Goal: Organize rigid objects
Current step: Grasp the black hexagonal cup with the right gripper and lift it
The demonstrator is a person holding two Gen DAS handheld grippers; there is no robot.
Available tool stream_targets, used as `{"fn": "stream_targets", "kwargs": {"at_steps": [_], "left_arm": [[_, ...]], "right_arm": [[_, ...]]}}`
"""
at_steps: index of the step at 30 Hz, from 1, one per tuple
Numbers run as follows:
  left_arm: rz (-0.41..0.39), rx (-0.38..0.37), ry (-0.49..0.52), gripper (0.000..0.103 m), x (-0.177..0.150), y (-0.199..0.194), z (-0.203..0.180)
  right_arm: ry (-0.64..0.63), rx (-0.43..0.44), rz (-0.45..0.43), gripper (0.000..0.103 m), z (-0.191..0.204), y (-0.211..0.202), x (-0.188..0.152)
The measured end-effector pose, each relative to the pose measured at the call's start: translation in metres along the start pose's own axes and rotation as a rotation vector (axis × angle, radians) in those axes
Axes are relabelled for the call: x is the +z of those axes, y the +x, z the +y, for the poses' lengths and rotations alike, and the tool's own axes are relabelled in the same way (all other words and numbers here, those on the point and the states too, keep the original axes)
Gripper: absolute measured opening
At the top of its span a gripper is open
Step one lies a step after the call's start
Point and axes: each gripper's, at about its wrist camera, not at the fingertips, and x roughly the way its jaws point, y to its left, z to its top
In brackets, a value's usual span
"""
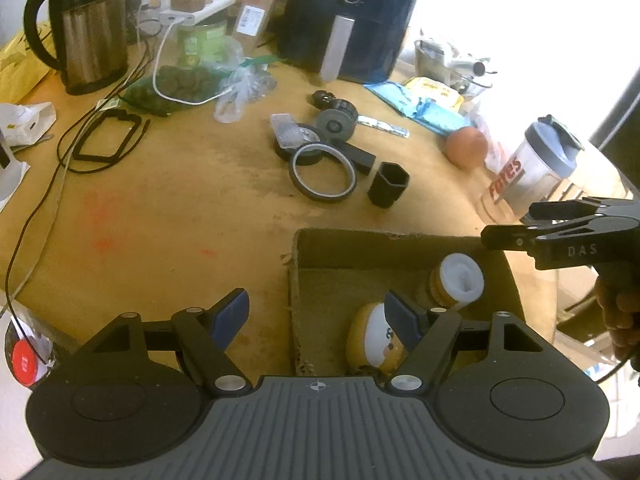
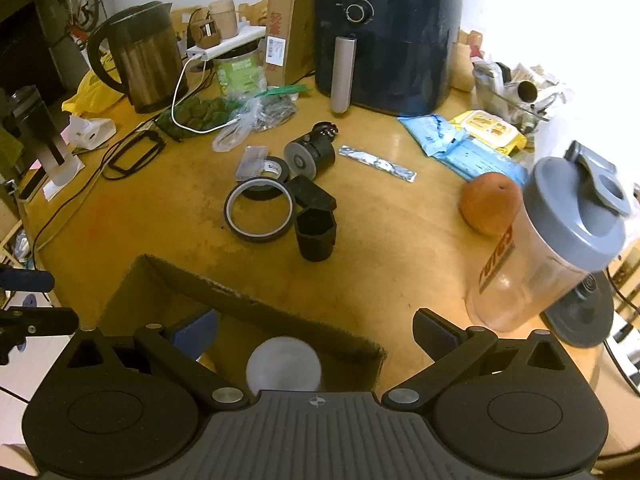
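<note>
Left tool (image 1: 316,316) and right tool (image 2: 316,334): held apart, nothing gripped. Box (image 1: 400,252): partly filled. Risk: tape ring (image 2: 259,216) may be knocked against black holder (image 2: 315,236).

My right gripper (image 2: 316,332) spread wide, empty, over cardboard box (image 2: 256,312) at 6 o'clock; white round object (image 2: 283,368) inside. Tape ring (image 2: 259,212), black hexagonal cup (image 2: 315,236) at centre. Shaker bottle (image 2: 548,248) at 3 o'clock.
</note>
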Motion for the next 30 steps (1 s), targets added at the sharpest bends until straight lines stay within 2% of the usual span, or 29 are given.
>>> {"fn": "stream_targets", "kwargs": {"at_steps": [14,23,30], "left_arm": [[0.007,0.037,-0.066,0.074,0.007,0.005,0.009],[0.018,0.07,-0.106,0.074,0.009,0.008,0.011],[0.026,0.093,-0.135,0.074,0.009,0.009,0.012]], "right_arm": [[-0.089,0.096,-0.001,0.102,-0.014,0.038,0.033],[-0.106,0.108,0.012,0.084,-0.016,0.069,0.046],[-0.115,0.108,0.026,0.062,-0.013,0.092,0.055]]}}
